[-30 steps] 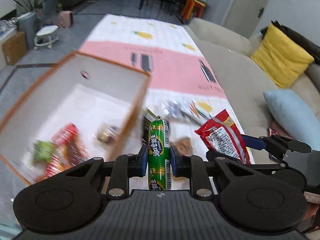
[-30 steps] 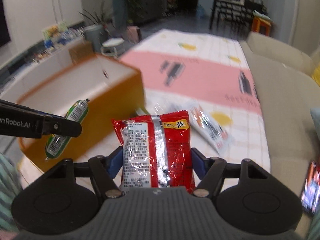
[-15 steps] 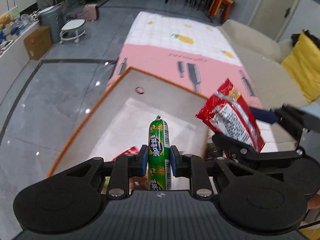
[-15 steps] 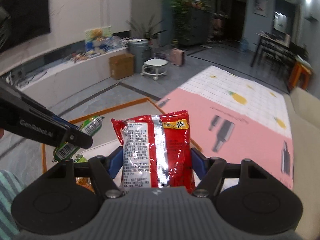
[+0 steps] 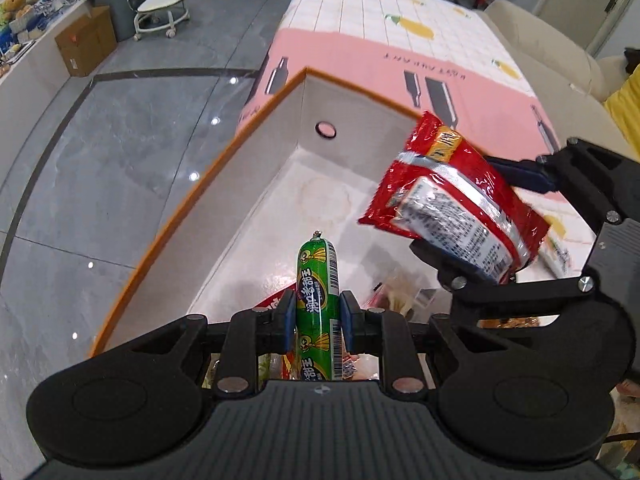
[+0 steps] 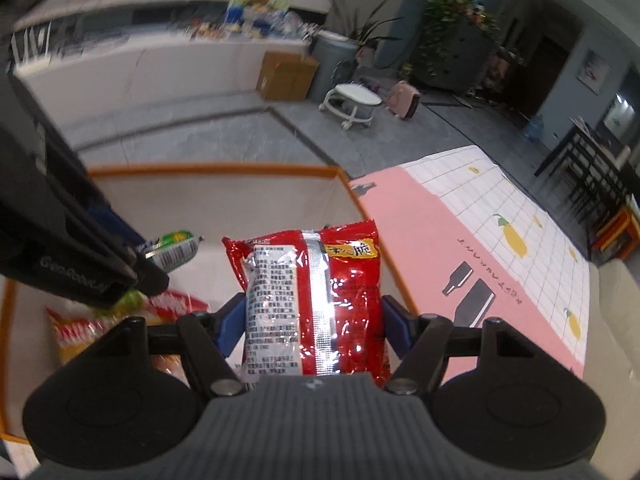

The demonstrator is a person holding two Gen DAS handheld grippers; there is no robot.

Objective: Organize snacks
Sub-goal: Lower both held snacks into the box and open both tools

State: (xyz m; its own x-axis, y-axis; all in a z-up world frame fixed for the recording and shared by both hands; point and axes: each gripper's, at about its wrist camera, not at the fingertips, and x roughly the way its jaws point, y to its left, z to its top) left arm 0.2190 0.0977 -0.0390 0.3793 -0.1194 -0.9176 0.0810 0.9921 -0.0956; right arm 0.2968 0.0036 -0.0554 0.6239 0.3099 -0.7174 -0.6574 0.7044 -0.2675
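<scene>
Drop-off step, I'd say. Left gripper point(image 5: 317, 322) clamped on green sausage point(image 5: 317, 280), right gripper point(image 6: 312, 322) clamped on red packet point(image 6: 316, 300), both hovering over box point(image 5: 256, 148). Snacks already inside. Next: lower, let go.

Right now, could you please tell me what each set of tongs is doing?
Left tongs: closed on the green sausage stick, above the orange-rimmed box.
Right tongs: closed on the red snack packet, also over the box.
</scene>
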